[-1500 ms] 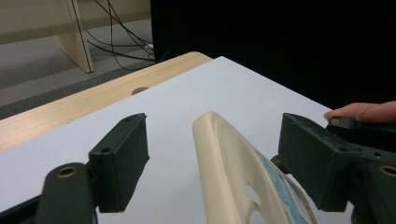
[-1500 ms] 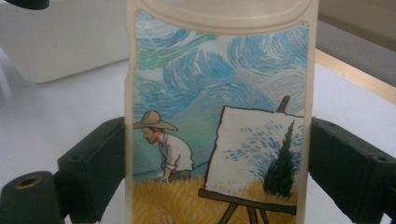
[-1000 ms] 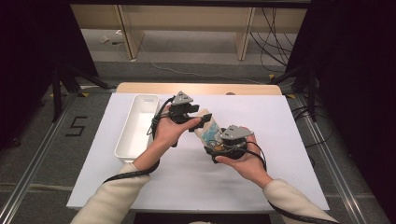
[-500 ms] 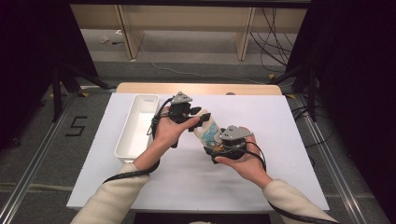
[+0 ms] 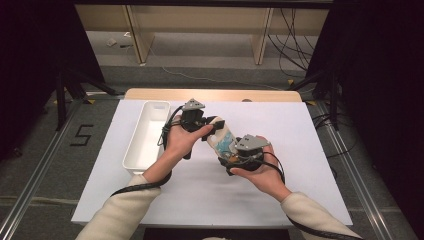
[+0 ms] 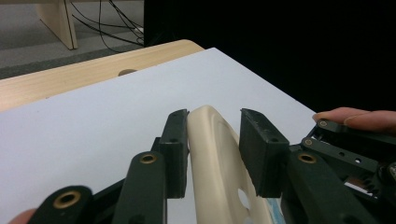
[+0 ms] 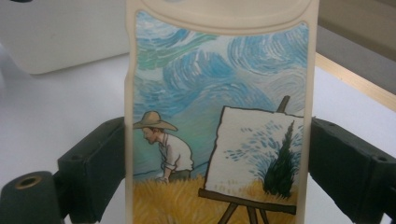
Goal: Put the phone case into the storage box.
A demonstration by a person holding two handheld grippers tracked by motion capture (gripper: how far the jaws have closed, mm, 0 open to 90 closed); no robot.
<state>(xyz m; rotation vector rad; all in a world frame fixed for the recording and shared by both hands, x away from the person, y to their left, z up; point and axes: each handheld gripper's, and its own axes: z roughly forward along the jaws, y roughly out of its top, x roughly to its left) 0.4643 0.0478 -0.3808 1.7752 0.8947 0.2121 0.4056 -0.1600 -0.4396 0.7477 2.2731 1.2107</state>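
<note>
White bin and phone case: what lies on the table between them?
In the high view, the person's left hand with the left gripper sits between the white bin and the phone case, its jaws at the case's top end.

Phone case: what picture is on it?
The phone case shows a painter in a straw hat at an easel; right gripper view.
</note>
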